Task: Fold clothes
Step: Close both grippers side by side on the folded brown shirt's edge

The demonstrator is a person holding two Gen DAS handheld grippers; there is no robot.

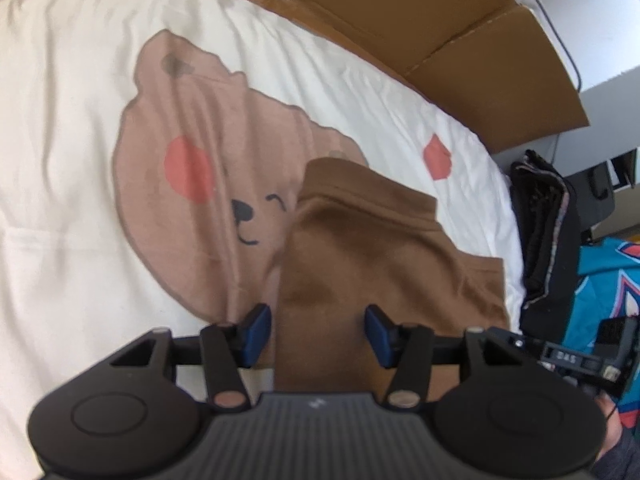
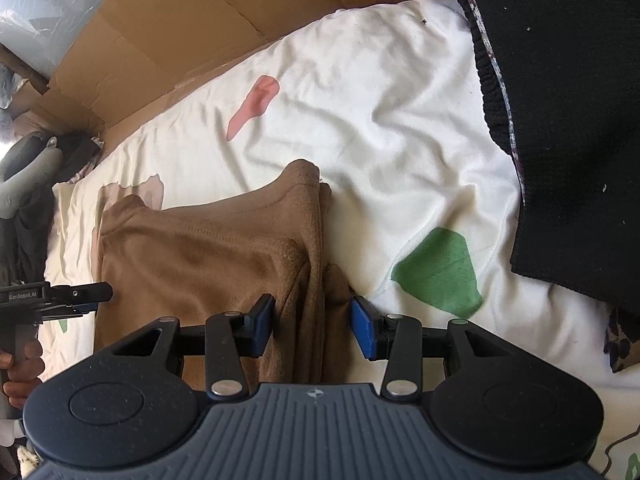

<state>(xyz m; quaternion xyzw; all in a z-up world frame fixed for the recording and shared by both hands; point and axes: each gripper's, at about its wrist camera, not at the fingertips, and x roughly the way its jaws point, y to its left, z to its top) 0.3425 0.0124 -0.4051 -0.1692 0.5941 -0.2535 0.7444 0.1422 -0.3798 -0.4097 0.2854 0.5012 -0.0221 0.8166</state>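
On the bed, the left gripper (image 1: 318,330) hangs over the near left edge of a brown garment (image 1: 372,264), its blue pads (image 1: 256,330) parted with the fabric's edge between them, neither pad pressing. The right gripper (image 2: 313,330) straddles the bunched right edge of the same garment (image 2: 208,260); its pads (image 2: 365,330) also stand apart, cloth between them but ungripped.

Only the left wrist view shows the big bear face (image 1: 200,168) printed on the white sheet (image 1: 60,160), partly covered by the garment. Only the right wrist view shows the green patch (image 2: 440,272) on the sheet (image 2: 380,100) and the thick stitched folds of the garment's side, stacked in several layers. It also catches the left gripper (image 2: 76,296) at the garment's far edge, held by a hand (image 2: 20,364).

A black knitted cloth (image 2: 568,120) lies over the sheet's right side, close to the gripper. Flattened cardboard (image 1: 420,12) lines the far edge of the bed. The garment looks soft and fleecy, folded to a rough rectangle; the sheet is creased.
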